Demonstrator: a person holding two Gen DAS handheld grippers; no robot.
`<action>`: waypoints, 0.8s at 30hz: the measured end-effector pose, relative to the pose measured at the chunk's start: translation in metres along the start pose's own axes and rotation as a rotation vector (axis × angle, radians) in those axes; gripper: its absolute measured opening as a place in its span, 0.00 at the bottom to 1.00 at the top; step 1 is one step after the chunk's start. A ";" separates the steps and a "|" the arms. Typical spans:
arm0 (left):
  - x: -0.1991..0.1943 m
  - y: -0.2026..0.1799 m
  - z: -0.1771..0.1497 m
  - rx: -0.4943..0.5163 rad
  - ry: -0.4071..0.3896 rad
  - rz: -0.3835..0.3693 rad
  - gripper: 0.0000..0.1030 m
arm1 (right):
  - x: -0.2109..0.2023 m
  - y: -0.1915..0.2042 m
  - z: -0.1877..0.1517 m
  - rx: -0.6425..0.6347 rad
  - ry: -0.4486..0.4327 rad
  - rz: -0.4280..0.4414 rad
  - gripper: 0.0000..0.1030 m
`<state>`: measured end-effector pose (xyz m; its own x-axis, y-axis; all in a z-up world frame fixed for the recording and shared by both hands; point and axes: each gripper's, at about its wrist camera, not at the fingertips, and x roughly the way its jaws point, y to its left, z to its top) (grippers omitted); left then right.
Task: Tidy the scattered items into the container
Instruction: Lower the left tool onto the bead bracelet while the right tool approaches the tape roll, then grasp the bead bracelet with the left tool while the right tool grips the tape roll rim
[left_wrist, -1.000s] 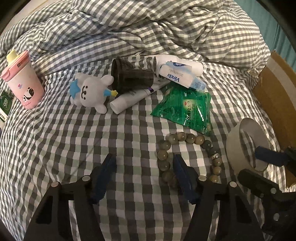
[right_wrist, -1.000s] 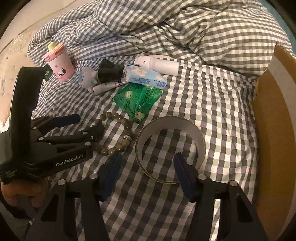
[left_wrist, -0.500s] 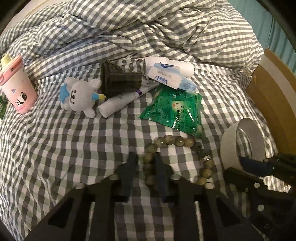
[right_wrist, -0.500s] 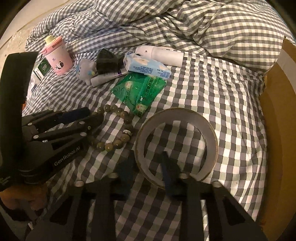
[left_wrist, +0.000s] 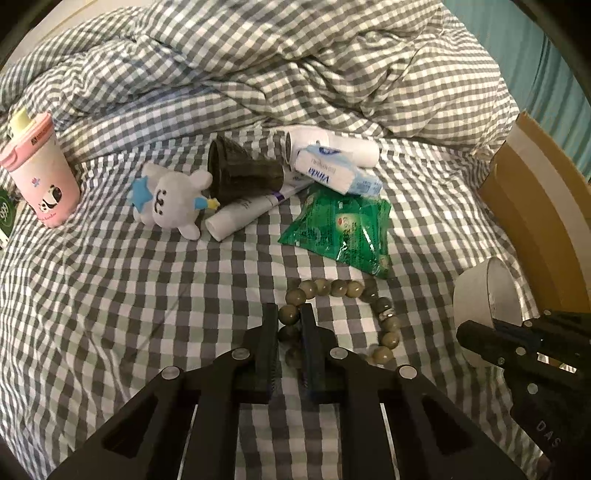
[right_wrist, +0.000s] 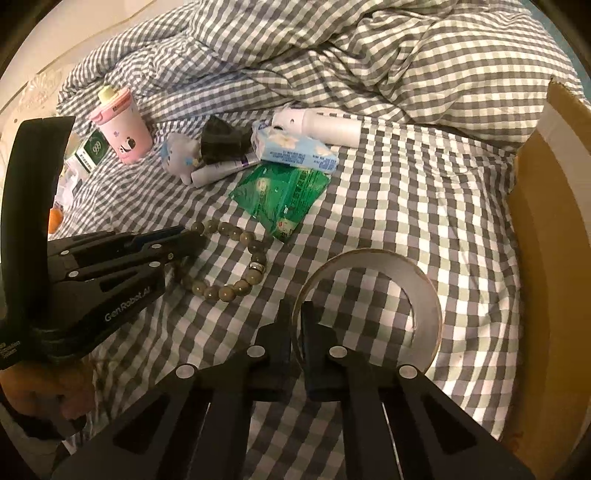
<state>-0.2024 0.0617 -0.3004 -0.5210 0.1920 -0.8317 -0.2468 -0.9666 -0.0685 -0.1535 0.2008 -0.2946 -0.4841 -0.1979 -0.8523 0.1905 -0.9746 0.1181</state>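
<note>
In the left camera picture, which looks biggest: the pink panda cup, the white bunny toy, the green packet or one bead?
1. Green crinkly foil packet
2. Pink plastic panda cup and white plush bunny toy: too alike to rank
3. One grey-green bead of the bracelet

Fisheye bending and nearness make this rough.

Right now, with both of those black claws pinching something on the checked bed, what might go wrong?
The left gripper is shut on only a few beads of the grey-green bead bracelet; lifted, the loop could dangle and snag or slip out. The right gripper pinches the thin wall of the wide grey tape roll, which might tip or twist free before reaching the brown cardboard box.
</note>
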 end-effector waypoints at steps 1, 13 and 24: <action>-0.003 -0.001 0.001 0.001 -0.005 0.001 0.10 | -0.002 -0.001 -0.001 0.000 -0.003 0.000 0.04; -0.047 -0.006 0.004 0.004 -0.066 0.012 0.11 | -0.042 0.001 -0.006 0.016 -0.057 -0.003 0.04; -0.101 -0.006 0.001 -0.009 -0.137 0.031 0.11 | -0.087 0.016 -0.011 0.006 -0.131 0.000 0.04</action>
<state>-0.1494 0.0484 -0.2157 -0.6352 0.1828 -0.7504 -0.2222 -0.9738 -0.0491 -0.0993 0.2033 -0.2242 -0.5916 -0.2100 -0.7784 0.1861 -0.9750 0.1216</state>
